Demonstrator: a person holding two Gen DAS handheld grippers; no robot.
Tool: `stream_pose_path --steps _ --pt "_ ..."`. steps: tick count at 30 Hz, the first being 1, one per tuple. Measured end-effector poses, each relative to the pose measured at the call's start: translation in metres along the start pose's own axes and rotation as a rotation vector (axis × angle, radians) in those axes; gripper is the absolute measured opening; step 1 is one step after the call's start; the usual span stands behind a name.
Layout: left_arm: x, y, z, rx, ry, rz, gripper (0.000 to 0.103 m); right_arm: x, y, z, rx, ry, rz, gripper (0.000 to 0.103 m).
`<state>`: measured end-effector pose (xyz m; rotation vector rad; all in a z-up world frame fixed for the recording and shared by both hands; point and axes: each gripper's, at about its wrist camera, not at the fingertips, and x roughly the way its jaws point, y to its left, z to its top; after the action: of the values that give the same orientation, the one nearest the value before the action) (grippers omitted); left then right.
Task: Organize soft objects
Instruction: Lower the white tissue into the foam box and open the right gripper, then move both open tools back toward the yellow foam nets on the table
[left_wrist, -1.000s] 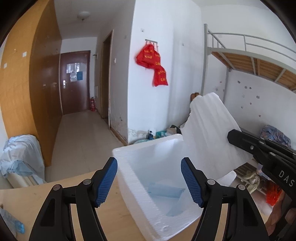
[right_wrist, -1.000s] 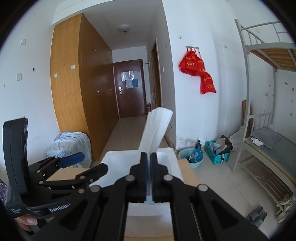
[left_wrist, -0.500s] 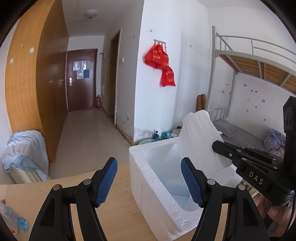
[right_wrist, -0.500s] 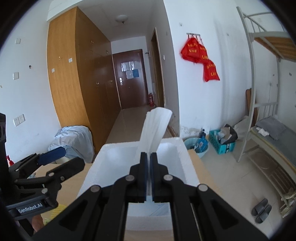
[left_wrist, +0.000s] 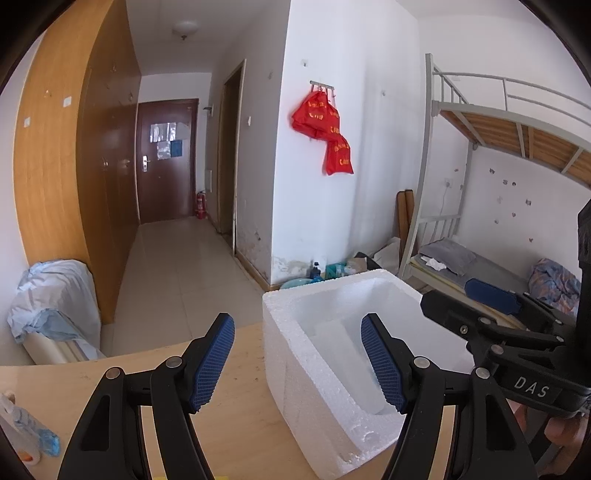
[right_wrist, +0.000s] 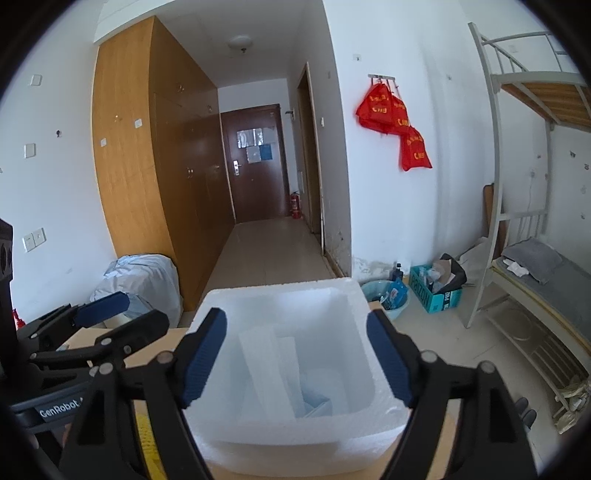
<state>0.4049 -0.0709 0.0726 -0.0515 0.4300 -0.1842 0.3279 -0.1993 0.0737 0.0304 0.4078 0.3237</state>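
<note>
A white styrofoam box (right_wrist: 384, 402) stands open on the wooden table (left_wrist: 92, 384). A white foam sheet (right_wrist: 264, 365) lies inside it, leaning on the left wall, beside a bluish soft item (right_wrist: 317, 400). My right gripper (right_wrist: 295, 354) is open and empty, hovering over the box. My left gripper (left_wrist: 297, 363) is open and empty, just left of the box (left_wrist: 314, 384). The right gripper (left_wrist: 491, 306) also shows at the right of the left wrist view, and the left gripper (right_wrist: 107, 310) at the left of the right wrist view.
A plastic bottle (left_wrist: 22, 432) lies at the table's left edge. Something yellow (right_wrist: 149, 443) lies on the table left of the box. Beyond the table are a covered bundle (left_wrist: 51, 306), a bunk bed (left_wrist: 480, 258) and floor clutter (right_wrist: 436, 284).
My right gripper opened and let go of the white foam sheet, which now lies inside the box. The left gripper stayed open, its view shifting left of the box.
</note>
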Motion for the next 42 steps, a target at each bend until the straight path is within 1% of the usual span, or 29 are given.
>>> stream_pose_path --steps 4,8,13,15,18,21,24,27,28,31,36,39,42 --pt "-0.009 0.0 0.002 0.0 -0.006 0.013 0.072 -0.007 0.002 0.0 0.001 0.0 0.004 0.082" --pt "-0.027 0.002 0.003 -0.006 -0.019 0.024 0.072 -0.017 0.005 0.001 0.001 -0.009 0.012 0.082" --pt "-0.059 0.0 0.006 0.002 -0.048 0.042 0.072 -0.039 0.011 0.0 0.003 -0.024 0.03 0.082" --pt "-0.076 -0.001 0.005 0.011 -0.063 0.059 0.072 -0.053 0.015 -0.002 -0.003 -0.043 0.043 0.082" --pt "-0.101 -0.001 0.003 0.003 -0.093 0.078 0.081 -0.072 0.022 -0.004 -0.018 -0.07 0.047 0.086" --pt "-0.124 -0.001 0.002 -0.001 -0.128 0.093 0.083 -0.09 0.028 -0.006 -0.026 -0.097 0.048 0.092" --pt "-0.146 -0.003 0.0 0.003 -0.147 0.11 0.089 -0.106 0.032 -0.009 -0.029 -0.128 0.049 0.1" --pt "-0.168 -0.002 -0.005 0.002 -0.183 0.13 0.098 -0.117 0.036 -0.01 -0.044 -0.15 0.046 0.101" --pt "-0.173 -0.003 -0.007 0.001 -0.19 0.139 0.099 -0.122 0.038 -0.012 -0.046 -0.156 0.043 0.101" --pt "-0.192 0.003 -0.013 -0.014 -0.208 0.163 0.1 -0.131 0.042 -0.014 -0.045 -0.168 0.058 0.103" --pt "-0.227 0.01 -0.026 -0.041 -0.225 0.176 0.102 -0.15 0.054 -0.021 -0.057 -0.192 0.089 0.103" --pt "-0.25 0.013 -0.033 -0.052 -0.252 0.194 0.103 -0.162 0.062 -0.026 -0.067 -0.212 0.106 0.103" --pt "-0.269 0.013 -0.04 -0.05 -0.26 0.201 0.103 -0.174 0.068 -0.032 -0.076 -0.226 0.114 0.103"
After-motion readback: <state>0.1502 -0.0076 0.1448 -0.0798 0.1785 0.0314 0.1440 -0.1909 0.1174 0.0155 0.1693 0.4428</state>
